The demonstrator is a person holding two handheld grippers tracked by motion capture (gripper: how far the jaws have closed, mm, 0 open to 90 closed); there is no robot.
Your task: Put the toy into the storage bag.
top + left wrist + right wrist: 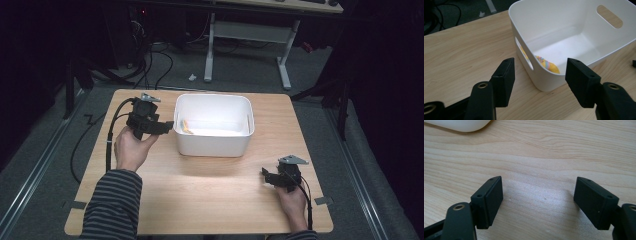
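A white plastic bin (213, 145) with handle slots stands at the back middle of the wooden table (210, 185). Inside it, against the left wall, lies a yellow object with pastel stripes (547, 65), seen in the high view as an orange streak (186, 127). My left gripper (167, 125) hovers just left of the bin, open and holding nothing; in the left gripper view (540, 77) its jaws frame the bin's near corner. My right gripper (266, 174) rests low near the table's front right, open over bare wood (537, 197).
The bin's corner (456, 125) shows at the top of the right gripper view. Beyond the table are a white desk frame (250, 35), cables on grey carpet (150, 60) and dark stands on both sides.
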